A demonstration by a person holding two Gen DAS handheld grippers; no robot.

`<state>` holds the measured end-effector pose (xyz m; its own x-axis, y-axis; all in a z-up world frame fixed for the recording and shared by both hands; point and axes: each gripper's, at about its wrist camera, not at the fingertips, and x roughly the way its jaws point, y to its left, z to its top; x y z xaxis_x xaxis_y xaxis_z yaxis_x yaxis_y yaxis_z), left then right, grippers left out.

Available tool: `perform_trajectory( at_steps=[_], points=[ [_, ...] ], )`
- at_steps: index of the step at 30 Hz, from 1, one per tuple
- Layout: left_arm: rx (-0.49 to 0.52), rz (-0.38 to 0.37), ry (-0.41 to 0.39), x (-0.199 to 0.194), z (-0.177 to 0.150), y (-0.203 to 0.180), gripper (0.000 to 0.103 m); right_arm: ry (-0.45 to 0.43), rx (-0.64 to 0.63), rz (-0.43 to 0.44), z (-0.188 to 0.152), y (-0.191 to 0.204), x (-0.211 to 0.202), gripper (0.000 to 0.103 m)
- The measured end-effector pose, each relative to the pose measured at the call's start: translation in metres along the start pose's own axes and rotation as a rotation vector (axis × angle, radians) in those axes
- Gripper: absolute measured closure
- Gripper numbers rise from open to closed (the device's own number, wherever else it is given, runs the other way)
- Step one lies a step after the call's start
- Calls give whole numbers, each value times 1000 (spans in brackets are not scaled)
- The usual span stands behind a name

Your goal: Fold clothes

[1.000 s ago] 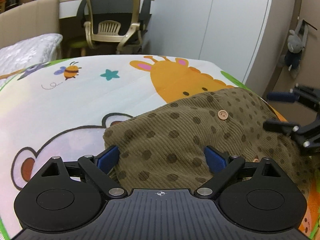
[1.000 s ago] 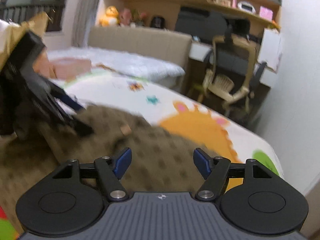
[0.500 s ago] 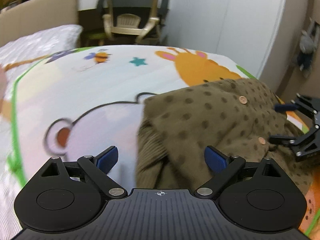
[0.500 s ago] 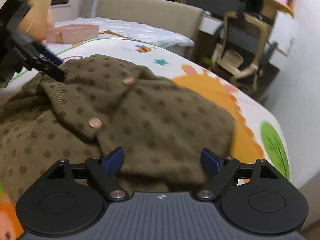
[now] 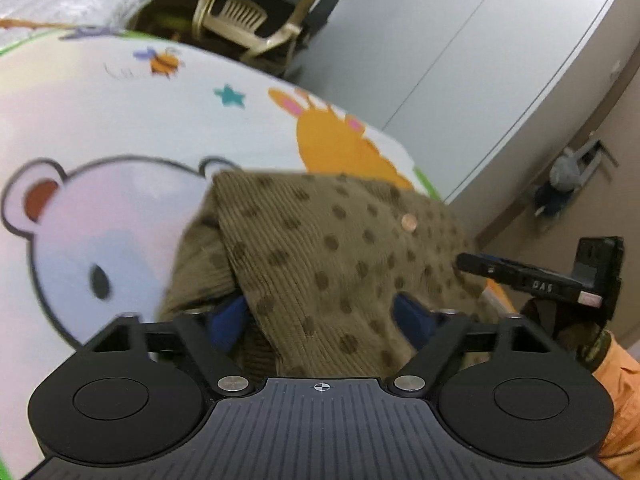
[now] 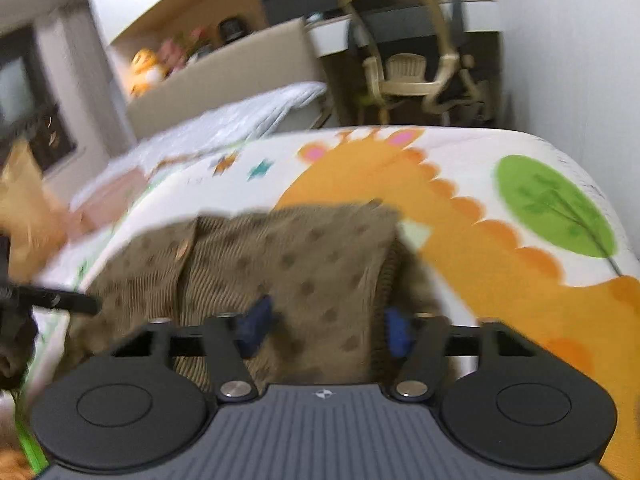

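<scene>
- Brown dotted corduroy garment [image 5: 320, 256] lies bunched on the cartoon-print bed cover [image 5: 120, 120].
- Left gripper [image 5: 320, 320] angled down, tilted, jaws closing with a fold between them.
- Right gripper [image 6: 322, 326] likewise, closing around the garment edge.
- Beige office chair [image 6: 408, 68] and white wardrobe [image 5: 460, 40] behind the bed.

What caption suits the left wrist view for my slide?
Left gripper closing its fingers around a dotted brown garment on a cartoon sheet.
</scene>
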<state>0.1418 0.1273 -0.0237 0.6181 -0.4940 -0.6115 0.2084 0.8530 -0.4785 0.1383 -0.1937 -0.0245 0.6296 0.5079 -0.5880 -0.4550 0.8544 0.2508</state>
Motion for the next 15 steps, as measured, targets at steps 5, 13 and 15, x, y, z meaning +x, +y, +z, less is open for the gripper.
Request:
perform_trajectory(
  at_steps=[5, 13, 15],
  points=[
    [69, 68, -28, -7, 0, -18, 76, -13, -121, -80, -2, 24, -6, 92],
    [195, -12, -76, -92, -37, -61, 81, -113, -157, -27, -17, 42, -118, 95],
    [193, -21, -28, -93, -57, -61, 79, -69, -132, -30, -35, 39, -122, 95]
  ],
)
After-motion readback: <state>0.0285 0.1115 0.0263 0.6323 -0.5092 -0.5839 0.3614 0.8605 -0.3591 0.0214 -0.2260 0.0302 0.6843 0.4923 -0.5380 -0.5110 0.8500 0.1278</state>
